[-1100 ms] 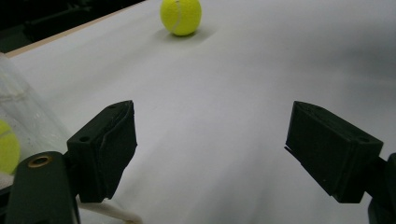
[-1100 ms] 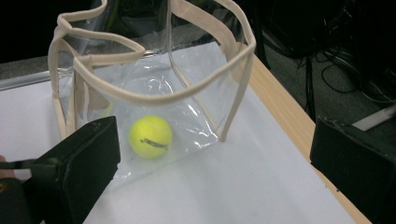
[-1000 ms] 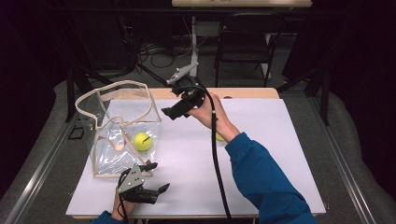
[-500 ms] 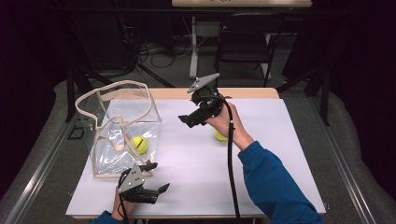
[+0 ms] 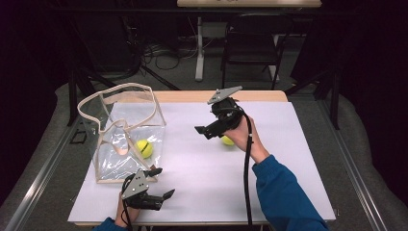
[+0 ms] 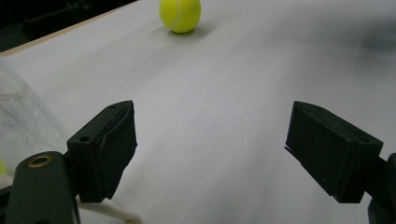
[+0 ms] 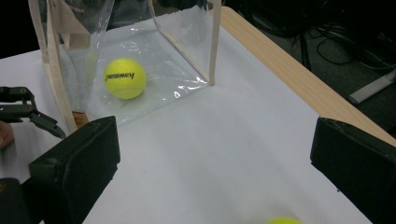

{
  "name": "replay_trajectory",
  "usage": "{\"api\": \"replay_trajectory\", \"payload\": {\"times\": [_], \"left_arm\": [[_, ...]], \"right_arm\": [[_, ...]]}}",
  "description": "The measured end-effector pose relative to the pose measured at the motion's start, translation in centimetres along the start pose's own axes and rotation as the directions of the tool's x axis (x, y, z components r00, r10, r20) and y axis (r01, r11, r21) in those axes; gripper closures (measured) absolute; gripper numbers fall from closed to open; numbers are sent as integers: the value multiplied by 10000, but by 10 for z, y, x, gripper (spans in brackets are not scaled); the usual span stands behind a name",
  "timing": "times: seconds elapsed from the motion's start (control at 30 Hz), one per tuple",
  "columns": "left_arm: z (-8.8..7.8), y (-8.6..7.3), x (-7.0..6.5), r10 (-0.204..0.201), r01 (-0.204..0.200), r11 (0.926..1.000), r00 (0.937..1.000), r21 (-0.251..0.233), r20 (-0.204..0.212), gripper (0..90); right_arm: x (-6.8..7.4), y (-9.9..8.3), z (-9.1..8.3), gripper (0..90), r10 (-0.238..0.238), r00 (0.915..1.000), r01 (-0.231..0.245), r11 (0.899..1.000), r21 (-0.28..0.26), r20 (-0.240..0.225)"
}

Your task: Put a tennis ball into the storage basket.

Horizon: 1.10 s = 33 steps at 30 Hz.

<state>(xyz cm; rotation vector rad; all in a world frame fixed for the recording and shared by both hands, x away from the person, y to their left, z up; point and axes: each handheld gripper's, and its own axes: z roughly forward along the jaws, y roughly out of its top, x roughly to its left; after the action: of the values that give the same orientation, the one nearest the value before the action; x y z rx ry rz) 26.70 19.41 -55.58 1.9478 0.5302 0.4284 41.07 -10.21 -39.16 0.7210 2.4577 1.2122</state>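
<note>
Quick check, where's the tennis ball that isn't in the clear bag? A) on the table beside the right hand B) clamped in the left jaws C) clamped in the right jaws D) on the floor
A: the second tennis ball sits on the white table next to the right gripper, whose jaws stand open and empty; the other ball lies inside the clear bag.

One yellow tennis ball [image 7: 124, 78] lies on the floor of the clear, cream-trimmed bag [image 5: 122, 137], its black lettering facing the right gripper [image 5: 208, 129], which hangs apart from it with jaws spread wide and pointed toward the bag. The bag stands upright with its mouth open at the top, its near corner just beside the left gripper [image 5: 161, 183]. A second yellow tennis ball [image 5: 227, 140] rests on the white tabletop just beneath and behind the right gripper, and straight ahead of the wide-spread left jaws, well apart from them.
</note>
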Motion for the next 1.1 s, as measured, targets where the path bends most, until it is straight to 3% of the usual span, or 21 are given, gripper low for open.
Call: {"api": "replay_trajectory", "payload": {"times": [0.13,0.47,0.6,1.1], "left_arm": [[-1,0,0,16,-16,10000,10000,-57,-4,159],[-1,0,0,17,-17,10000,10000,-40,-29,160],[0,-1,0,21,-21,10000,10000,-46,-45,160],[-1,-1,-2,26,-26,10000,10000,51,-41,160]], "right_arm": [[-2,-15,-4,4,3,10000,-3,9997,260,-26],[-7,-44,-14,0,286,9995,-283,9993,251,-123],[-11,-59,-19,0,527,9986,-527,9985,113,-49],[-19,-95,-18,0,694,9967,-698,9975,80,429]]}}
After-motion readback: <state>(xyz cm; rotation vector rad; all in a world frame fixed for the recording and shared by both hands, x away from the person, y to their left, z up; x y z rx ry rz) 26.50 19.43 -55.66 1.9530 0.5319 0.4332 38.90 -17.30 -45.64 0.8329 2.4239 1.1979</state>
